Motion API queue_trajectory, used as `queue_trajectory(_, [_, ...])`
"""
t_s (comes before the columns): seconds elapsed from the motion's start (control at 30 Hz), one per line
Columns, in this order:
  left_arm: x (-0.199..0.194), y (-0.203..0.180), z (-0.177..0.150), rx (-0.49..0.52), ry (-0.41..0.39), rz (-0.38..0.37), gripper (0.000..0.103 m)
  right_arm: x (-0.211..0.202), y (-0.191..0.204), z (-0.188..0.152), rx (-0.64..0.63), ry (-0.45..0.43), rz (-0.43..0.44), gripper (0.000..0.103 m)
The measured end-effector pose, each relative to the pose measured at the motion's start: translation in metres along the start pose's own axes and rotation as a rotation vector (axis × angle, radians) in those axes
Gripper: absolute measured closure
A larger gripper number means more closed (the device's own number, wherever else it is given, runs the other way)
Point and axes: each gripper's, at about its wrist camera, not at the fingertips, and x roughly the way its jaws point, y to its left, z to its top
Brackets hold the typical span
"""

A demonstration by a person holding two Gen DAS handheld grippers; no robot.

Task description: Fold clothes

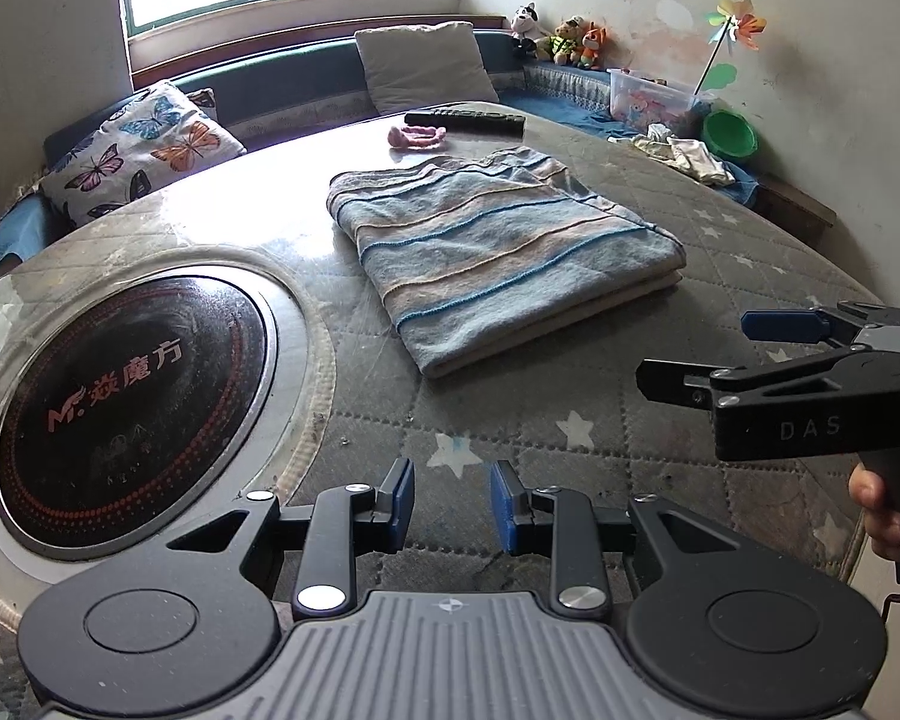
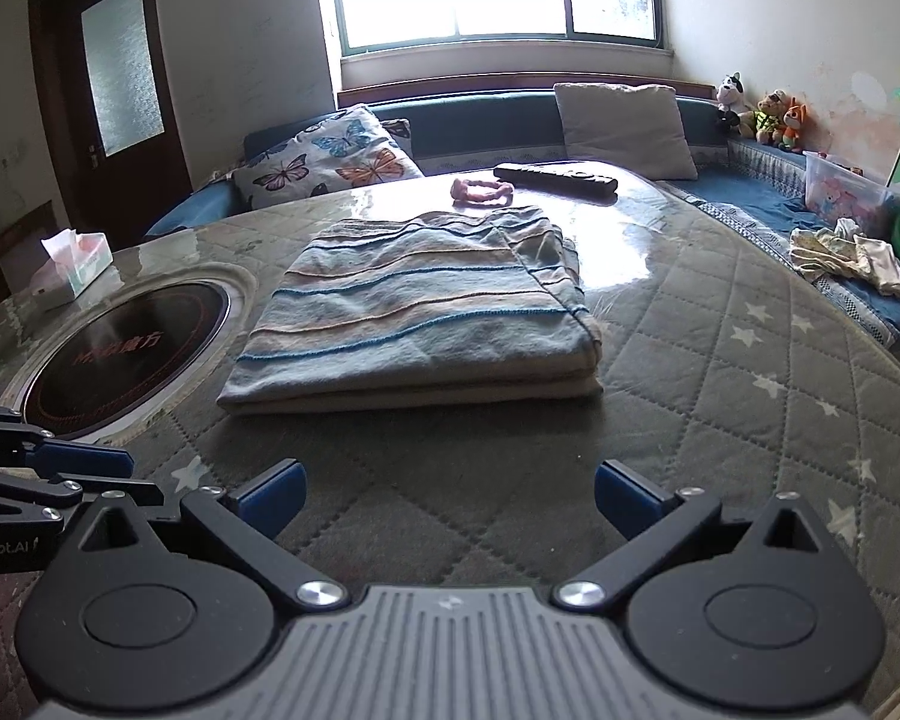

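Note:
A blue and beige striped garment (image 1: pixel 498 252) lies folded into a flat rectangle on the quilted round table (image 1: pixel 720 276); it also shows in the right wrist view (image 2: pixel 420 312). My left gripper (image 1: pixel 452 504) is open and empty, low over the table's near edge, short of the garment. My right gripper (image 2: pixel 448 498) is open wide and empty, also near the front edge. The right gripper shows in the left wrist view (image 1: pixel 720 354) at the right, held apart from the garment. The left gripper's fingers (image 2: pixel 84 459) show at the left edge of the right wrist view.
A round black induction hob (image 1: pixel 126 402) is set into the table at the left. A pink hair band (image 2: pixel 483 191) and black remote (image 2: pixel 555 177) lie beyond the garment. A tissue box (image 2: pixel 75 267) stands at far left. Cushions, toys and loose clothes (image 2: pixel 846 255) lie on the surrounding bench.

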Motion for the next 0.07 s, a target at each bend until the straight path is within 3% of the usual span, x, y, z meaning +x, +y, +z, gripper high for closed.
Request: queue_trajectory(0.07, [-0.0005, -0.0011, -0.0004, 0.002, 0.002, 0.001, 0.073, -0.0019, 0.0007, -0.0009, -0.002, -0.001, -0.001, 0.0])
